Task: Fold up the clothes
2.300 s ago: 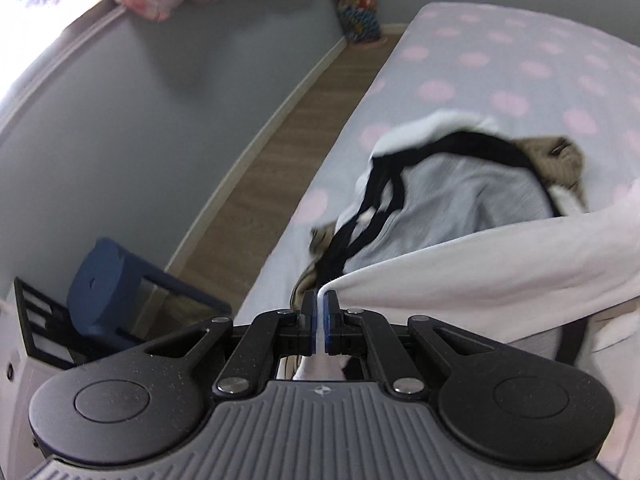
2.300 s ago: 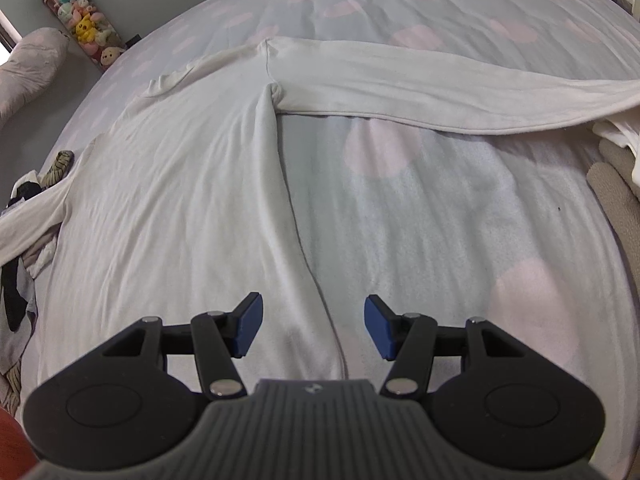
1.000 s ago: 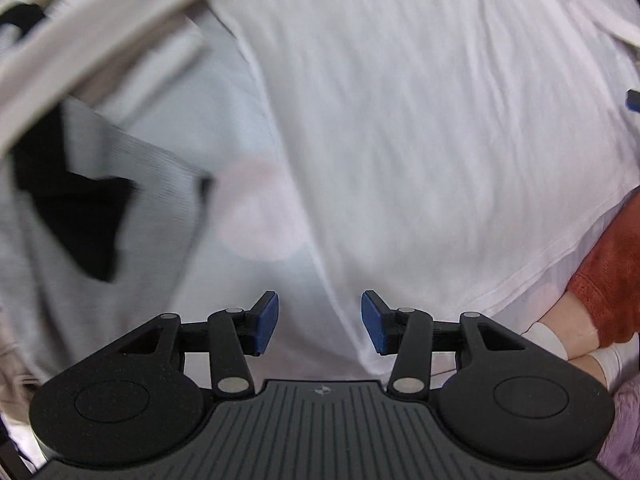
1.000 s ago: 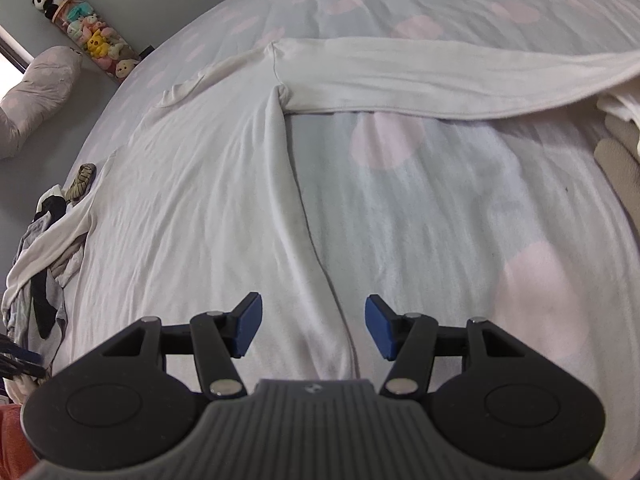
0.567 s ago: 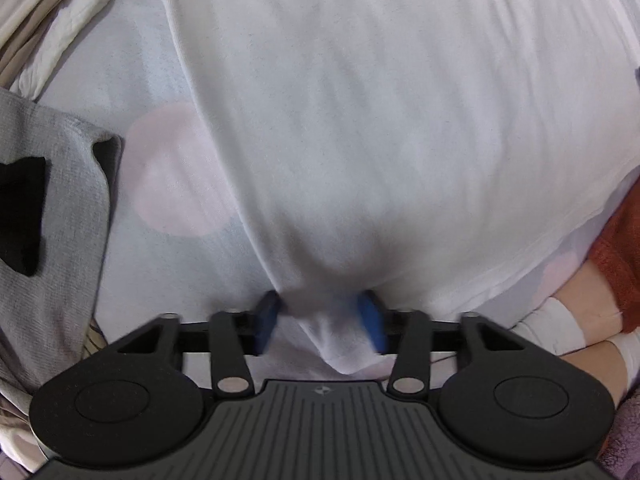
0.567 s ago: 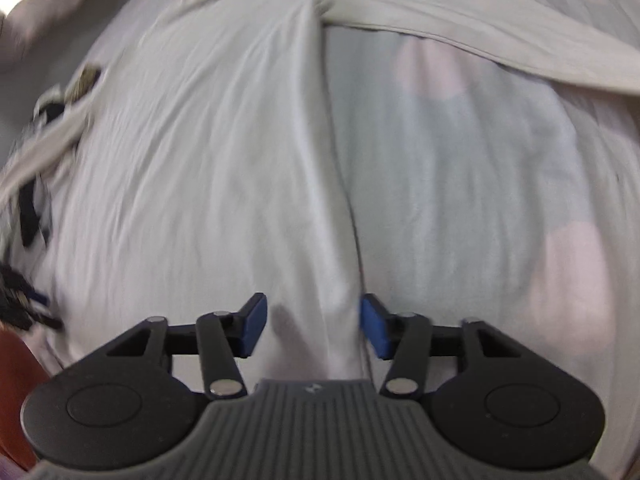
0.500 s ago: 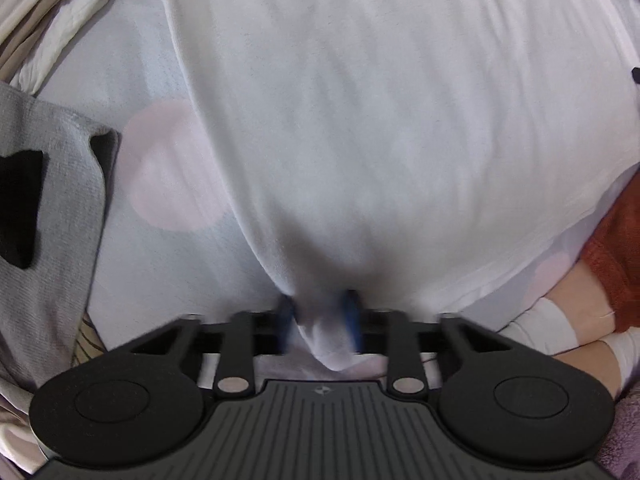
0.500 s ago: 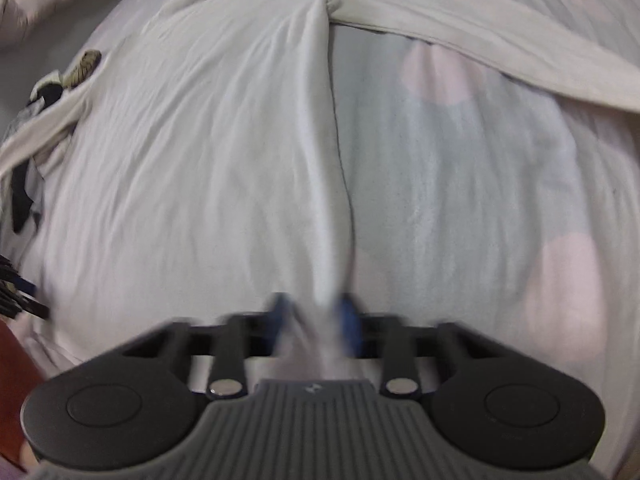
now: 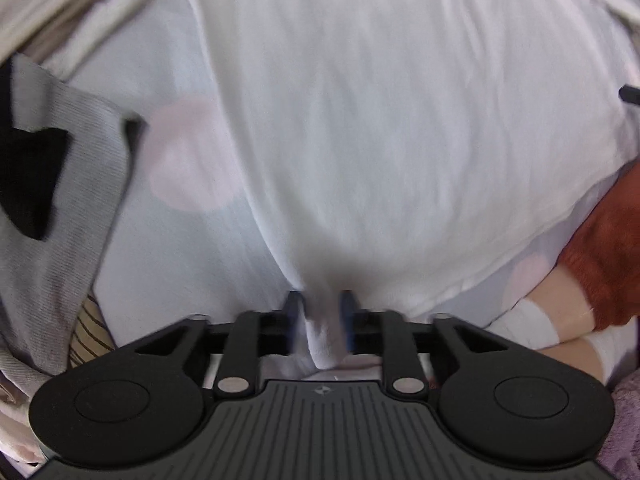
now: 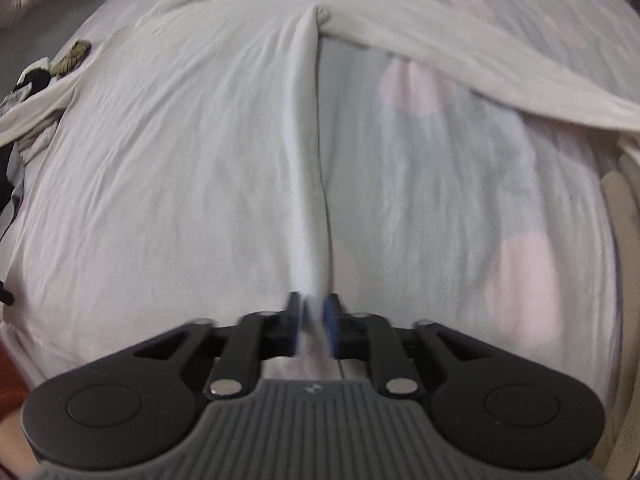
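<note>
A bed under a pale blue sheet with pink dots carries everything here. Spread flat over most of it lies a white long-sleeved shirt, its body running away from both cameras, one sleeve stretched across the bed to the right of the shirt's body and the other trailing off to the left. Left of the shirt, in the left wrist view, a grey ribbed garment with black trim is heaped at the bed's side, with cream folded cloth beyond it. Right of the shirt's hem, a rust-orange sleeve and a bandaged wrist of the person show.

The left tongs have a bunched lower corner of the shirt between their blue pads; the jaws are opening, though the cloth looks pinched, and blur hides the contact. The right tongs straddle the shirt's right side seam at the hem, jaws opening with a ridge of fabric between the pads.
</note>
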Demonstrator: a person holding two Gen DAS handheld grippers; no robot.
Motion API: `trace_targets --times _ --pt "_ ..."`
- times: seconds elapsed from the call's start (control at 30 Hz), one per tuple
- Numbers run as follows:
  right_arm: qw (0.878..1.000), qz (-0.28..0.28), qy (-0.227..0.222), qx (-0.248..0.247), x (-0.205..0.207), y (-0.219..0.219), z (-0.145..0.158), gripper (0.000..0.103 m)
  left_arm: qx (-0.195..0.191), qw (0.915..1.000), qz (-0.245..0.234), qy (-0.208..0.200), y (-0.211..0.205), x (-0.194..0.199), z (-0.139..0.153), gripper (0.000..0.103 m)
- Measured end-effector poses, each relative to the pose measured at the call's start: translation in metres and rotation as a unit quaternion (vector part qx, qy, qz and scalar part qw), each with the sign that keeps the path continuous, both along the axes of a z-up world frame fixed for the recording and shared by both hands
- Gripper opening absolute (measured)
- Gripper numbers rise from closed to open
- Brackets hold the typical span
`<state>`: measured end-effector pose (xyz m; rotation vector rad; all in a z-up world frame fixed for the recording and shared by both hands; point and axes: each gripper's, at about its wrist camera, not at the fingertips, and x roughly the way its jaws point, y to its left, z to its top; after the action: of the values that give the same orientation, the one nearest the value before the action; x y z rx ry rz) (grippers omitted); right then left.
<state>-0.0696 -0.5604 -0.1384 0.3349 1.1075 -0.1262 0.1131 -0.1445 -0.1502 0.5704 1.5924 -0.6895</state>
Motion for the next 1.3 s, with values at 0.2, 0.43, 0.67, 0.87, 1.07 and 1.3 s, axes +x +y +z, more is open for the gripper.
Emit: trace_targets --times 0.2,0.43,0.67,0.87,1.07,1.3 --pt "0.991 -0.096 -0.071 0.058 -0.015 -0.030 0.007 0.061 -0.059 0.9931 0.064 -0.079 0.057 0.015 0.042 0.041" --pt "0.972 -0.172 -0.125 0.099 -0.027 -0.050 0.014 0.063 -0.115 0.9623 0.193 -0.154 0.104 0.091 0.087 0.041" --pt "0.963 -0.217 -0.159 0.023 -0.050 -0.085 0.048 0.063 -0.146 0.9372 0.249 -0.195 0.121 0.117 0.102 0.041" --pt "0.945 -0.268 -0.182 -0.035 -0.072 -0.155 0.102 0.063 -0.182 0.9260 0.240 -0.228 0.082 0.133 0.104 0.041" --pt "0.924 -0.339 -0.154 -0.080 -0.078 -0.240 0.132 0.063 -0.205 0.9243 0.217 -0.238 0.011 0.149 0.091 0.041" --pt "0.920 -0.371 -0.094 -0.085 -0.075 -0.299 0.111 0.061 -0.230 0.9274 0.203 -0.214 -0.057 0.155 0.064 0.041"
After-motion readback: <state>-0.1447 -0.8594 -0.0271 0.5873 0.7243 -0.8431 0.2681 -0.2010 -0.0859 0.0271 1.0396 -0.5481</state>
